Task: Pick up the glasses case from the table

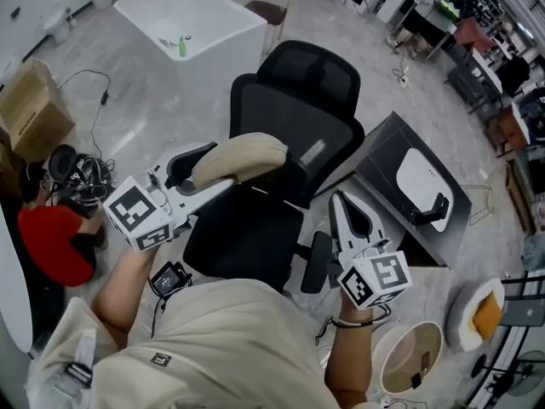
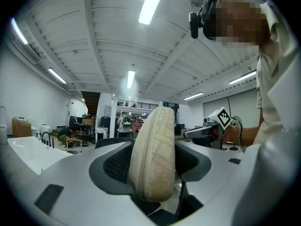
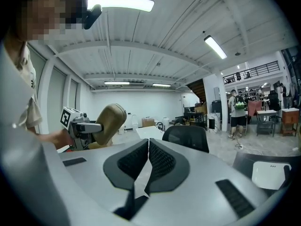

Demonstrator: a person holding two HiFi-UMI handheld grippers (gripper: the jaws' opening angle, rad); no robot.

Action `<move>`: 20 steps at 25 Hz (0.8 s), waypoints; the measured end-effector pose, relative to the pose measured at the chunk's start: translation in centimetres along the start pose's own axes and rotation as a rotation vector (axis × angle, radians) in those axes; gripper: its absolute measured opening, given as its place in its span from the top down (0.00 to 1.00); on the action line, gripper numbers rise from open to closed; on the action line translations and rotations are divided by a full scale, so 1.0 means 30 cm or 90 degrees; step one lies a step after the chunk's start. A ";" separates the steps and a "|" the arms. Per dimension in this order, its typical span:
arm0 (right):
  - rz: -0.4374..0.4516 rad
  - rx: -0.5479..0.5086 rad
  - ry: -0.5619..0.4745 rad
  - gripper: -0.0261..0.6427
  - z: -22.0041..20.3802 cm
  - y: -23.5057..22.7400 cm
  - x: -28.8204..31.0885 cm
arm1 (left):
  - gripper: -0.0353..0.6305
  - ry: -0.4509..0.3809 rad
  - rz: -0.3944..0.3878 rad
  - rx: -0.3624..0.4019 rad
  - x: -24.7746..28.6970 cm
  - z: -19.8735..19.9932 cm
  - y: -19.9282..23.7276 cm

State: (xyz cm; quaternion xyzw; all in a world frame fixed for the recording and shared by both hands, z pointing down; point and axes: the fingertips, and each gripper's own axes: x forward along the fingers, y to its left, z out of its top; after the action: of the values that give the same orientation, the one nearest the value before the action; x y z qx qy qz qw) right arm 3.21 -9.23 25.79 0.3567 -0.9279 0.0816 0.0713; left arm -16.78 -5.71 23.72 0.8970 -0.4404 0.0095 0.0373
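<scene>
The glasses case [image 1: 241, 157] is a beige zipped fabric pouch, held up in the air above a black office chair. My left gripper [image 1: 192, 173] is shut on it; in the left gripper view the case [image 2: 153, 160] stands on edge between the two black pads and fills the gap. From the right gripper view the case [image 3: 108, 123] shows at the left in the other gripper. My right gripper [image 1: 347, 214] hangs at the right with nothing in it, its pads [image 3: 148, 161] touching along their length.
A black mesh office chair [image 1: 285, 156] stands right below the grippers. A white bathtub [image 1: 189, 25] is behind it, a black panel with a white device [image 1: 415, 187] to the right, a cardboard box [image 1: 32, 109] at the left, a person in red [image 1: 55, 242] crouching nearby.
</scene>
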 end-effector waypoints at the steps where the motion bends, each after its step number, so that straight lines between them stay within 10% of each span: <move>1: -0.001 0.000 -0.004 0.92 0.007 0.000 -0.006 | 0.54 -0.002 -0.004 0.001 0.000 0.006 -0.007; 20: 0.003 -0.030 -0.032 0.93 0.039 0.009 -0.044 | 0.54 0.001 -0.035 0.008 0.026 -0.009 -0.089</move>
State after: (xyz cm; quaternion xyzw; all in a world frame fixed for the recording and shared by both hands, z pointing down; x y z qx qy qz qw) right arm 3.91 -8.42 24.38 0.3548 -0.9318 0.0507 0.0564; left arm -14.20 -4.67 23.88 0.9091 -0.4152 0.0115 0.0325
